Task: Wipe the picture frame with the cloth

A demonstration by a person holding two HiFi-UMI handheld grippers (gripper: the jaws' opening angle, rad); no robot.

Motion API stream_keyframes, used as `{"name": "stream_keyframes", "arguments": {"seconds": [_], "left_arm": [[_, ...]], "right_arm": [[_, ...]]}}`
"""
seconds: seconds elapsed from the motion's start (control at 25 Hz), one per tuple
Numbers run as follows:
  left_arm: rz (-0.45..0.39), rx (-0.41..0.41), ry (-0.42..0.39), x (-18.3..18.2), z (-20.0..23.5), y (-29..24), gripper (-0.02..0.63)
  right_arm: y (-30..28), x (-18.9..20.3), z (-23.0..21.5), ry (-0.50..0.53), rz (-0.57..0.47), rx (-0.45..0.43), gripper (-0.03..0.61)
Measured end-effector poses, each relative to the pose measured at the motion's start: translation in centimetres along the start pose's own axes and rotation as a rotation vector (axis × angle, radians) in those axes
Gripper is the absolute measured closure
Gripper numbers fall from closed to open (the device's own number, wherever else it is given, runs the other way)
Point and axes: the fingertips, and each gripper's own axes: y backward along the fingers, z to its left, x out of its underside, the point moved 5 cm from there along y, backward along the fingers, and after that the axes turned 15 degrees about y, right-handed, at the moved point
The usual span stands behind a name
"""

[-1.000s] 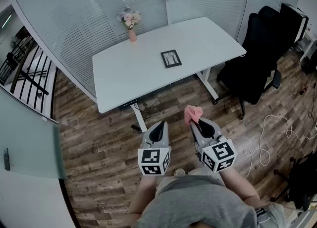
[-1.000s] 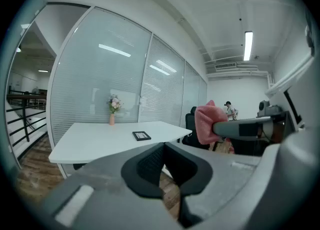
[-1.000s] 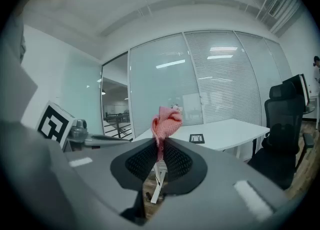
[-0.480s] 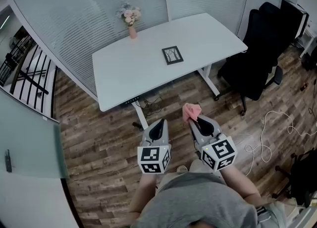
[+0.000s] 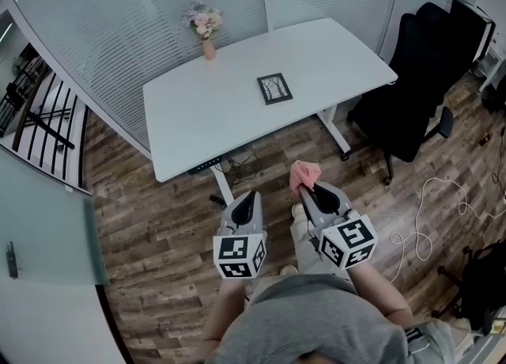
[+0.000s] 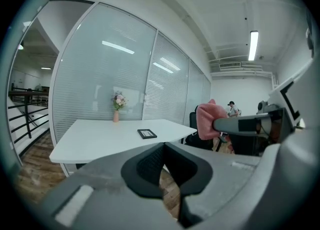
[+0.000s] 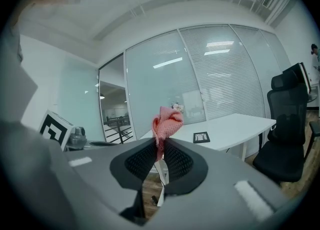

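Note:
A small black picture frame [image 5: 274, 89] lies flat on the white table [image 5: 205, 117], well ahead of both grippers; it also shows as the frame [image 6: 147, 133] in the left gripper view and the frame [image 7: 201, 137] in the right one. My right gripper [image 5: 309, 189] is shut on a pink cloth [image 5: 304, 175], which sticks up from its tips as the cloth [image 7: 165, 124]. My left gripper [image 5: 248, 200] hangs beside it over the floor, shut with nothing between its jaws. From the left gripper view the cloth [image 6: 209, 119] shows at the right.
A pink vase of flowers [image 5: 205, 27] stands at the table's far edge. A black office chair [image 5: 411, 93] sits right of the table. A cable [image 5: 427, 220] lies on the wood floor. A glass wall runs behind the table.
Both grippers have shifted slightly left and forward toward the table; the right one still holds the cloth.

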Motion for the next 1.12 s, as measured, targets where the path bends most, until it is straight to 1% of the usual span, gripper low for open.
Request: {"name": "stream_keyframes", "arguments": {"seconds": [0.24, 0.52, 0.76, 1.0, 1.12], "left_arm": [[-0.022, -0.040, 0.016, -1.6, 2.2, -3.7, 0.614], [-0.020, -0.059, 0.040, -3.3, 4.2, -10.0, 0.614], [-0.001, -0.066, 0.059, -5.2, 5.8, -16.5, 0.614], [0.010, -0.097, 0.108, -7.2, 7.4, -23.4, 0.614], [0.020, -0.110, 0.116, -7.8, 7.8, -26.4, 0.614]], "right_arm": [[-4.8, -0.4, -2.8, 0.002, -0.016, -0.040, 0.532], [-10.8, -0.6, -7.7, 0.019, -0.016, -0.061, 0.531], [-16.9, -1.0, -12.7, 0.039, 0.008, -0.085, 0.529], [-23.1, -1.6, -17.7, 0.061, 0.027, -0.143, 0.529], [-25.7, -1.5, -19.9, 0.070, 0.037, -0.173, 0.529]]}}
